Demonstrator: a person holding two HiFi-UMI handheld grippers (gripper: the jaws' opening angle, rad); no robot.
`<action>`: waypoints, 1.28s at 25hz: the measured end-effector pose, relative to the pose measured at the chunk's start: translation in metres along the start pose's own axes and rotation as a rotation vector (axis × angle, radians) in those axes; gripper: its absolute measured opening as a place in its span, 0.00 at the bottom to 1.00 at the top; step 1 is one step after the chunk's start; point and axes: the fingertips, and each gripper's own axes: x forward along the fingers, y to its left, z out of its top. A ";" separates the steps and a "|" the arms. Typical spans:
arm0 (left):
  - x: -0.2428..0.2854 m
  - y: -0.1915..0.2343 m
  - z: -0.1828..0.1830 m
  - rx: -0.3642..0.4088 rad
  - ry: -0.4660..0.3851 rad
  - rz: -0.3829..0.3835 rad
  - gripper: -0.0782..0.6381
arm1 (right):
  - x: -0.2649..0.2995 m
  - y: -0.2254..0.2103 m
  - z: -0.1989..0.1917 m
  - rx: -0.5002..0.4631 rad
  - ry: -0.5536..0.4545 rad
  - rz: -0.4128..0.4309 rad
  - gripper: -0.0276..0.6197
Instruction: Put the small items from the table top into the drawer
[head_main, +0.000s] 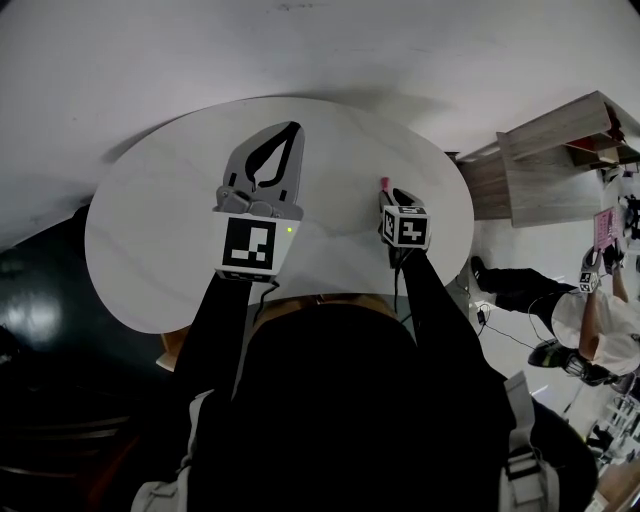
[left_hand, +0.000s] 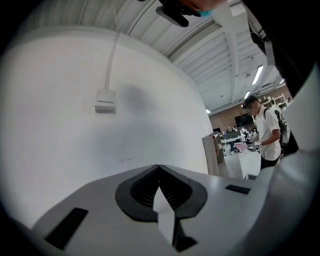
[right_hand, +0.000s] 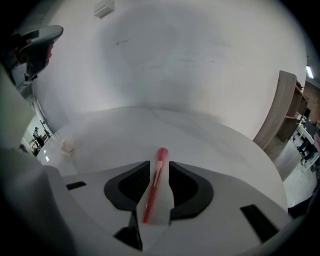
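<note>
A thin red pen-like stick (right_hand: 153, 194) lies between the jaws of my right gripper (right_hand: 159, 165), which stand a little wider than it, so the gripper is open. In the head view its pink end (head_main: 384, 184) pokes out beside the right gripper (head_main: 396, 196), low over the round white table (head_main: 170, 230). A small pale item (right_hand: 67, 146) rests on the table near its left rim. My left gripper (head_main: 290, 135) hovers over the table's middle, shut and with nothing in it; its tips meet in its own view (left_hand: 159, 168).
A wooden shelf unit (head_main: 556, 165) stands right of the table. A person (head_main: 600, 320) works at the far right. A white wall with a small box and cable (left_hand: 105, 100) lies behind the table. A brownish edge (head_main: 168, 352) shows under the table's near rim.
</note>
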 end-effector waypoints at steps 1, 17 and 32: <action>0.000 0.000 -0.001 -0.002 0.001 0.001 0.13 | 0.002 -0.001 -0.006 0.000 0.019 -0.005 0.25; -0.002 0.003 -0.001 -0.013 0.000 0.022 0.13 | -0.007 0.001 0.012 -0.106 -0.052 -0.032 0.14; -0.005 0.008 0.028 -0.078 -0.133 0.042 0.13 | -0.152 0.020 0.194 -0.197 -0.709 -0.026 0.14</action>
